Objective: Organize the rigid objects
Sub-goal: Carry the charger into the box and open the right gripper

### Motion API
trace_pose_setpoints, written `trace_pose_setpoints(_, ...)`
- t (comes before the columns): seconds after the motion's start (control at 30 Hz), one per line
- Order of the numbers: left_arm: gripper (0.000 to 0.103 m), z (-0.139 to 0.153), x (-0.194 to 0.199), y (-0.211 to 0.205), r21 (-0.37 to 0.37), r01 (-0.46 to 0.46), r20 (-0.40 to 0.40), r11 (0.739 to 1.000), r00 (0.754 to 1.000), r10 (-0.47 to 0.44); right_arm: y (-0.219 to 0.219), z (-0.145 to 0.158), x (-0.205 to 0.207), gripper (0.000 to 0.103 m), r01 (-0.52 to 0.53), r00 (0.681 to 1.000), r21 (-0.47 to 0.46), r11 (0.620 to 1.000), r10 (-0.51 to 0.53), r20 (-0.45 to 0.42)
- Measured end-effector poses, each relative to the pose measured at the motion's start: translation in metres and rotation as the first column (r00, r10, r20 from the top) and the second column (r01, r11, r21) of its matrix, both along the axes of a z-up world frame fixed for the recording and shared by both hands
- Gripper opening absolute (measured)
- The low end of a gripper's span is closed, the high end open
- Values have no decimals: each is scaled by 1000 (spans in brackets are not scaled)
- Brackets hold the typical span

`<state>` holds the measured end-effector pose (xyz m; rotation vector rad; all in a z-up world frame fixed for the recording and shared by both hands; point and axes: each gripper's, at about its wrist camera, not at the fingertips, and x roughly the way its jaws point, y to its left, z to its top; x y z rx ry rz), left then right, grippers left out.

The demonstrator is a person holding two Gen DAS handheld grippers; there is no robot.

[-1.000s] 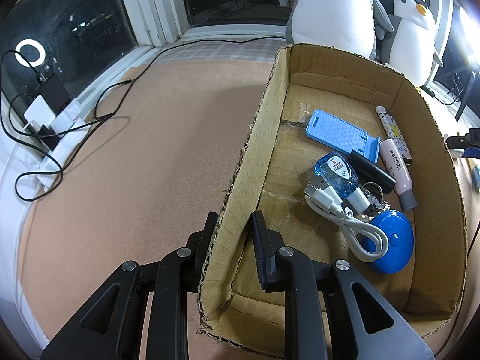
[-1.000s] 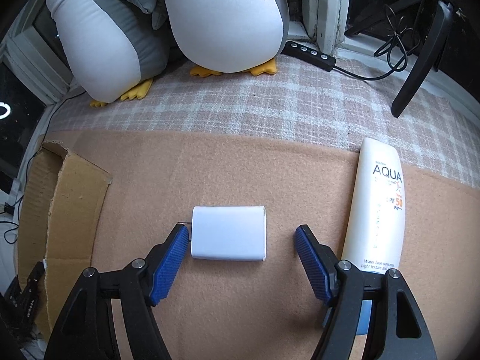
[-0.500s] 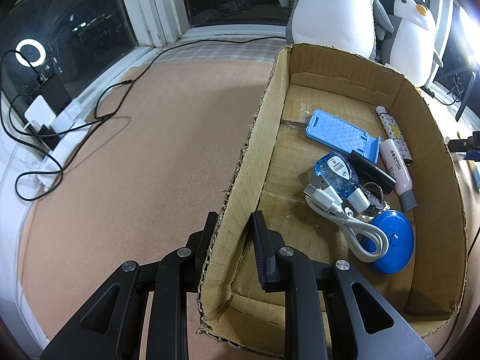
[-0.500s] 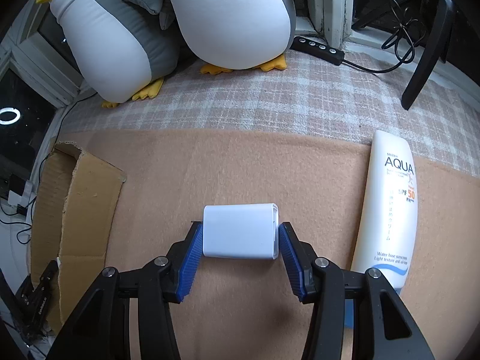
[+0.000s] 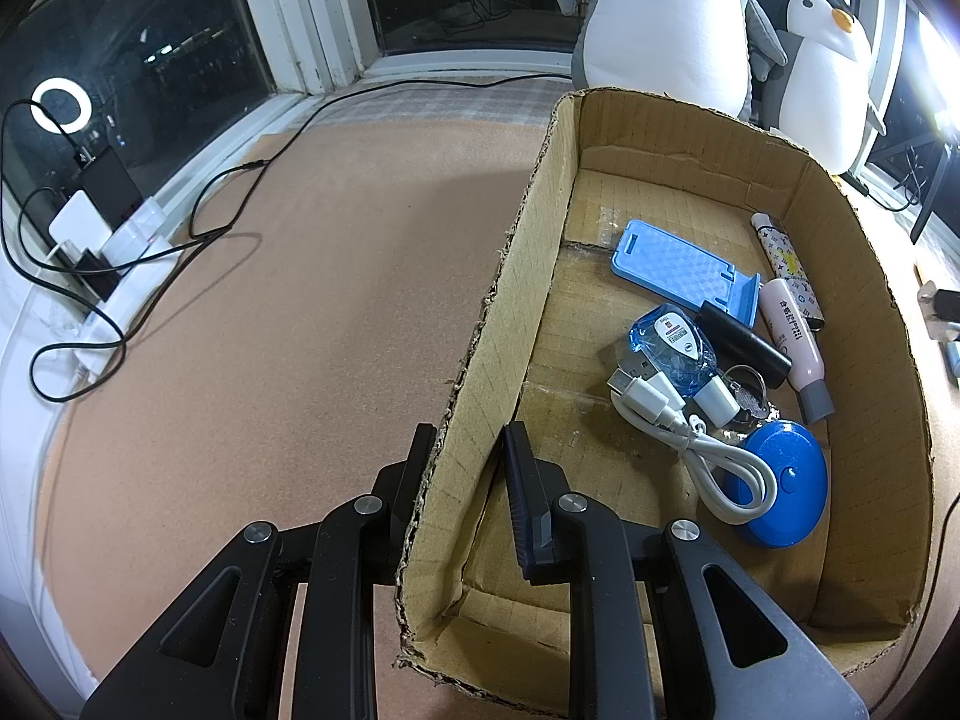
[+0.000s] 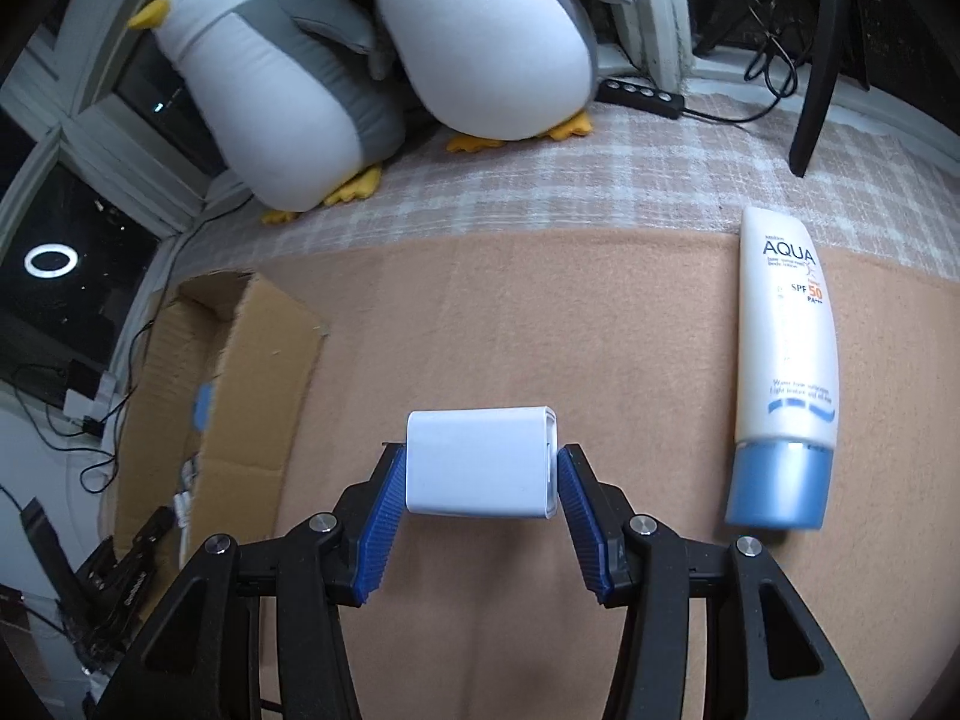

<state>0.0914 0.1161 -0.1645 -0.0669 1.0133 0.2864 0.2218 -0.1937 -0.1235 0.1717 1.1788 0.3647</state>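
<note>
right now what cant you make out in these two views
- Left wrist view: keyring, mostly under the white cable and blue bottle.
- Right wrist view: cardboard box interior, hidden by its wall.
- Right wrist view: sunscreen tube small print, blurred.
- Underside of white charger, facing away.

You see dark night windows and indoor light from above. A ring light reflects at the upper left of the left view, and harsh glare burns its upper right edge. Fisheye bending curves every border; the cardboard box at the right view's left looks smeared.
</note>
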Motion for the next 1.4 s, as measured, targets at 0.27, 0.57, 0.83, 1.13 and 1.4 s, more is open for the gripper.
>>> trace_pose_setpoints(0.27, 19, 0, 0, 0, 0, 0, 1, 1000, 1000, 0, 51, 41, -46, 47, -156, 981, -1, 988, 155, 113)
trace_pose_setpoints(0.57, 19, 0, 0, 0, 0, 0, 1, 1000, 1000, 0, 109, 54, -80, 47, -312, 935, -28, 950, 313, 168)
trace_pose_setpoints(0.83, 19, 0, 0, 0, 2, 0, 0, 1000, 1000, 0, 142, 46, -92, 47, -374, 909, -63, 925, 379, 174)
trace_pose_setpoints(1.13, 19, 1, 0, 0, 1, -1, 1, 1000, 1000, 1, 168, 37, -91, 46, -410, 888, -103, 906, 422, 180)
trace_pose_setpoints(1.4, 19, 1, 0, 0, 2, 0, 1, 1000, 1000, 0, 177, 28, -80, 47, -404, 887, -135, 905, 424, 182)
